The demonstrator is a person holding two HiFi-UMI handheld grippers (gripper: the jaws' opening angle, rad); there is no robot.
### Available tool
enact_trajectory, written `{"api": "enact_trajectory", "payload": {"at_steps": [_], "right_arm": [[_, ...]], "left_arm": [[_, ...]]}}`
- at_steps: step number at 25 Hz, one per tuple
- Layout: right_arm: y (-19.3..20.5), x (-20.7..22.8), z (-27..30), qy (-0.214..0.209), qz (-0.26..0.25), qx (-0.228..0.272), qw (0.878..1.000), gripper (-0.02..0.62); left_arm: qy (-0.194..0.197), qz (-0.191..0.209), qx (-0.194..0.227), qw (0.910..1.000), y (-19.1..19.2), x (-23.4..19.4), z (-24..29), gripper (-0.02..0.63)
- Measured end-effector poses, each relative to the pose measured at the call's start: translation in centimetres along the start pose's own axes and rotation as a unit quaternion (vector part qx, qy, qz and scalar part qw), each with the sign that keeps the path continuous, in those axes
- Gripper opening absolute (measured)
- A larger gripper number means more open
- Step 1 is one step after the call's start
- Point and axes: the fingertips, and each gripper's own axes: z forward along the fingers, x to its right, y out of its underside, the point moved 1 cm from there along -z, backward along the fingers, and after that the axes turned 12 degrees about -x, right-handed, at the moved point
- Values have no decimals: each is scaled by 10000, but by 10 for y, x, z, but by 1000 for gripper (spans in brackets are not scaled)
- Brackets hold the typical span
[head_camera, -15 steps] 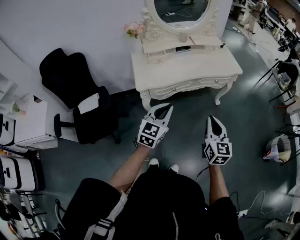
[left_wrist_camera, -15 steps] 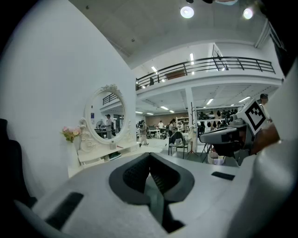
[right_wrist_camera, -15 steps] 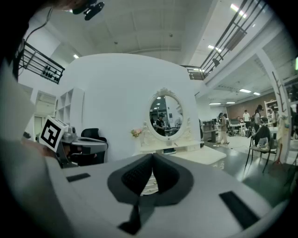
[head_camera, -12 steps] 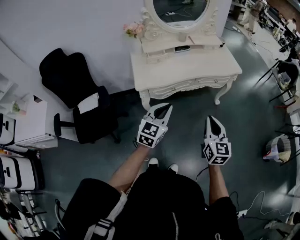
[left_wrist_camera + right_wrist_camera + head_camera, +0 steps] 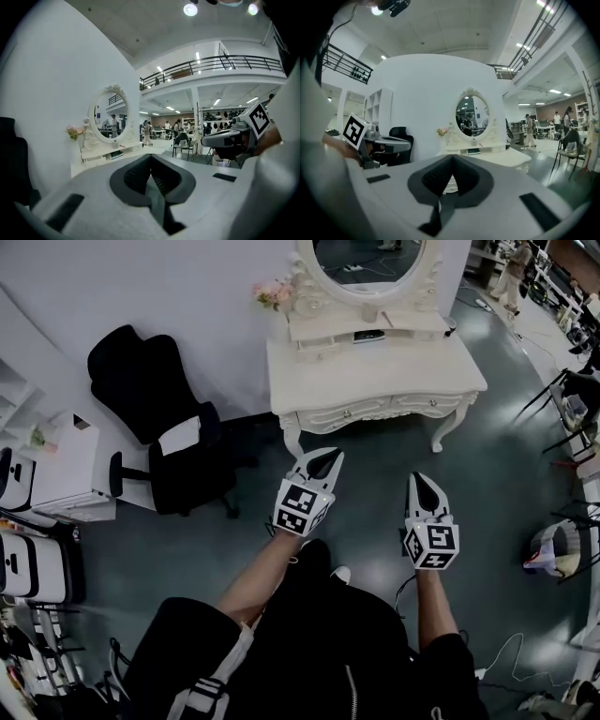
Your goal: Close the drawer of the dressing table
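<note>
Lena: Both shoes showed below the grippers a moment ago. Only one shoe (image 5: 342,574) peeks out now, and the dressing table (image 5: 375,381) has slid a touch to the right in the head view. The grippers sit at much the same spot in the picture.

Tom: What are the claws doing?

Lena: The left gripper (image 5: 320,458) is clenched on nothing; in its own view the dark pads meet at the tip. The right gripper (image 5: 423,480) is the same, with its jaws together and empty.

Tom: And the table, relative to them?

Lena: It is ahead of both and apart from both, with bare floor (image 5: 375,493) between. The left gripper's tip lies near the table's left front leg (image 5: 292,439). The right gripper hangs further back, below the right half of the front. In the right gripper view the table stands straight beyond the jaw tips, under the oval mirror (image 5: 367,259). In the left gripper view it sits off to the left of the jaws.

Tom: The drawer?

Lena: The drawer fronts (image 5: 361,412) run along the table's front edge, facing the grippers. Whether one stands out I can't tell from here. Flowers (image 5: 274,293) sit left of the mirror, and a black chair (image 5: 155,418) stands left of the table.
</note>
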Motion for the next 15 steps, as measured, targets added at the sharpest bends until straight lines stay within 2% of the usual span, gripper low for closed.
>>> {"api": "enact_trajectory", "payload": {"at_steps": [9, 15], "right_arm": [[-2, 28, 9, 127, 34, 115, 9998, 3], [-7, 54, 41, 157, 11, 120, 9998, 3]], "left_arm": [[82, 12, 34, 10000, -8, 4, 30, 2], [144, -2, 63, 9999, -17, -9, 76, 2]]}}
